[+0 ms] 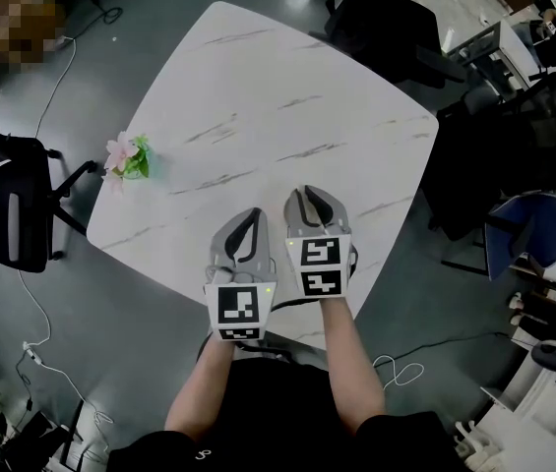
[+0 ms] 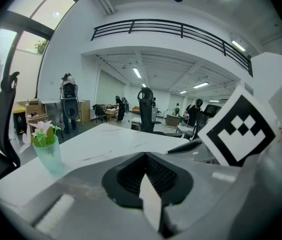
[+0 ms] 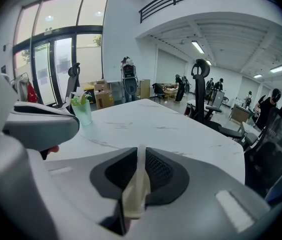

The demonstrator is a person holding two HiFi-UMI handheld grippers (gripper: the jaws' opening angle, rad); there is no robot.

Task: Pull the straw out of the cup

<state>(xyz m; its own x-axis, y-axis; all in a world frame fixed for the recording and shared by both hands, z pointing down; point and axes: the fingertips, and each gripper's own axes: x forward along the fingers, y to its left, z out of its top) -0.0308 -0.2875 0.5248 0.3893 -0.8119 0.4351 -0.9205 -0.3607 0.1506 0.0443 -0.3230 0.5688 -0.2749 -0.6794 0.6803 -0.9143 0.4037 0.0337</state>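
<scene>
Two grippers: left gripper (image 1: pixel 249 216) and right gripper (image 1: pixel 309 195), side by side over the near edge of the table (image 1: pixel 287 96), tips pointing away from the person, just apart from each other.
Left jaws: pressed together at the tips, nothing between them.
Right jaws: likewise clenched, empty.
Cup (image 1: pixel 137 168): pale green, see-through, upright near the table's left corner, ahead and to the left of both grippers, well apart from them.
Cup contents: pink flowers (image 1: pixel 119 150) and green leaves; straw too small to tell among them.
Marker cubes (image 1: pixel 239 308): one at the rear of each gripper, printed squares facing up.
Surroundings: black office chair (image 1: pixel 17 209) on the grey floor (image 1: pixel 110 342), left of the table.
</scene>
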